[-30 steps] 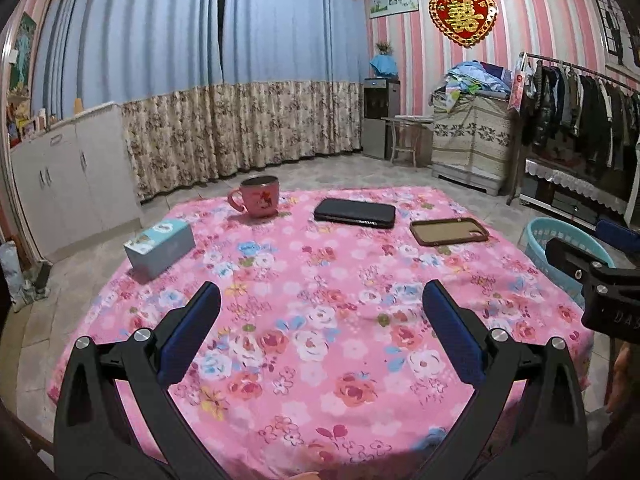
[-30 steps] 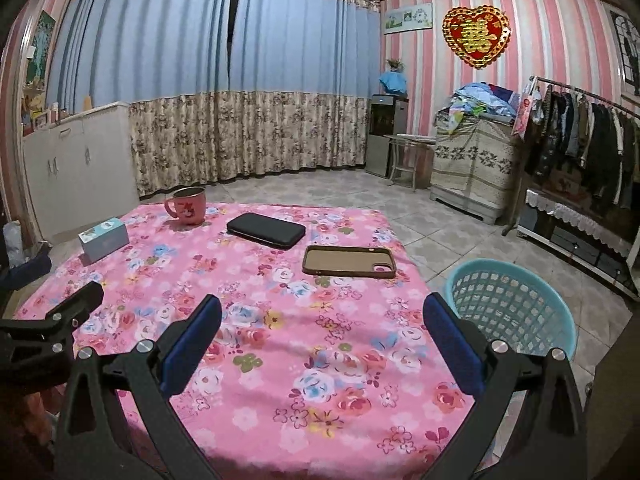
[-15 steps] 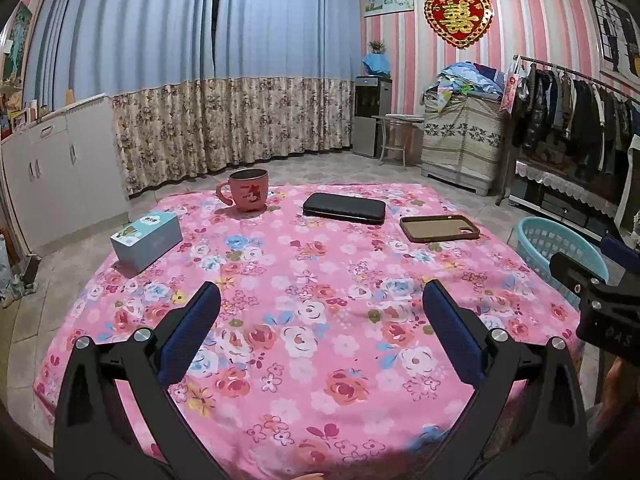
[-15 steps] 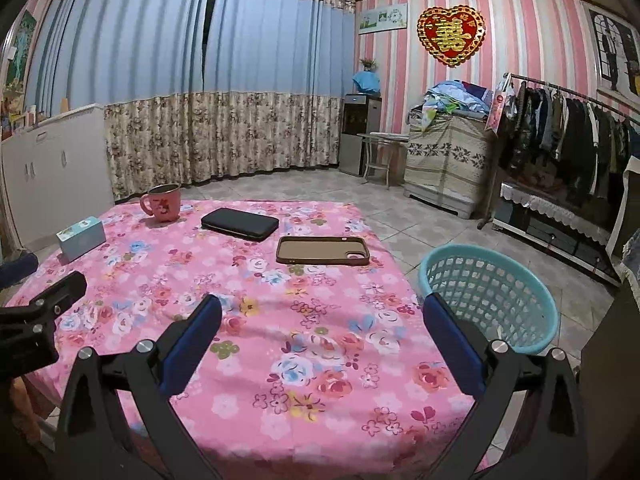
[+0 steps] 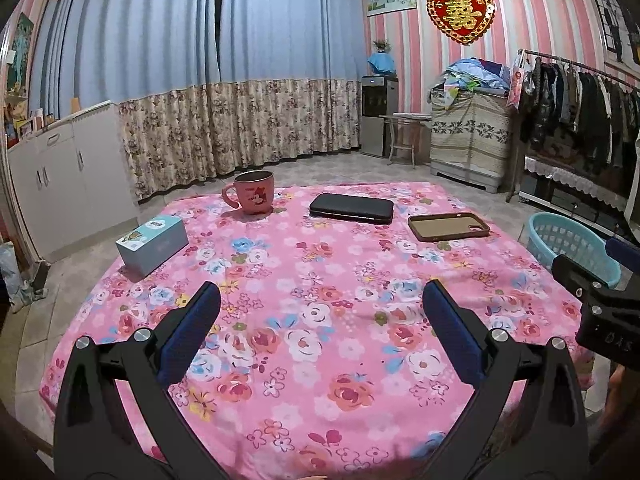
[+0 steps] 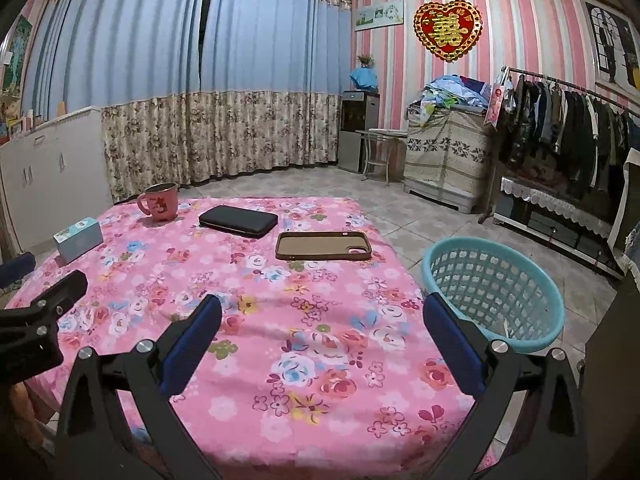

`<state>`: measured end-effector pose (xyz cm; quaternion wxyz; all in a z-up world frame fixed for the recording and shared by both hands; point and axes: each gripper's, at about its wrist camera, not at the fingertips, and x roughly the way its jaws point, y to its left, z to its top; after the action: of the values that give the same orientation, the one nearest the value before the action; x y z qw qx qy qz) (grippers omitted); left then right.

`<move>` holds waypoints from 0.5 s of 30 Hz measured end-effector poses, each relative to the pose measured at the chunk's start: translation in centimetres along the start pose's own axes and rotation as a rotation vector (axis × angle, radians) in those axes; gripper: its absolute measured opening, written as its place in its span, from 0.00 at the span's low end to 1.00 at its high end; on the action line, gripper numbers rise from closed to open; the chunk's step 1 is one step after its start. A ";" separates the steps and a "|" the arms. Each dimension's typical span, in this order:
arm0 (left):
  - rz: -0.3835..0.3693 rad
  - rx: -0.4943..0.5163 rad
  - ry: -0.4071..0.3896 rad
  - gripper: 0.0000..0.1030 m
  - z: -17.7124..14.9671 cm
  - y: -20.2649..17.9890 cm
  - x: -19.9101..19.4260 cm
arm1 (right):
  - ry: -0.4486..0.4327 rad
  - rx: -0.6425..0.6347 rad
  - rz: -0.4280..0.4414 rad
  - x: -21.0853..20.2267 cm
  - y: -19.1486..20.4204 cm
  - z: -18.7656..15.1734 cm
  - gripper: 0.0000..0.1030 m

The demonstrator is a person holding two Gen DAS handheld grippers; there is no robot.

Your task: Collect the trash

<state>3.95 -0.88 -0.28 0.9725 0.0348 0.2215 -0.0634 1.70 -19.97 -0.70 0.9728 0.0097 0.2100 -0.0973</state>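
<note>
Right wrist view: both the right gripper (image 6: pixel 320 340) and left gripper (image 5: pixel 320 328) are held wide apart, empty. No obvious trash is seen; the blue basket (image 6: pixel 494 294) stands beside the flowered table (image 6: pixel 256 320). Candidates should be checked before reaching.

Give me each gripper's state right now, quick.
Left gripper: open, holding nothing.
Right gripper: open, holding nothing.
</note>
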 end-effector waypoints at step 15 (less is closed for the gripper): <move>-0.002 0.017 -0.015 0.95 0.4 -0.5 -0.1 | 0.015 0.025 -0.006 0.2 -0.7 0.0 0.96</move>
<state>3.97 -1.39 0.14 0.9738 0.0422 0.2135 -0.0663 1.71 -20.68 -0.73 0.9708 0.0222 0.2159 -0.1027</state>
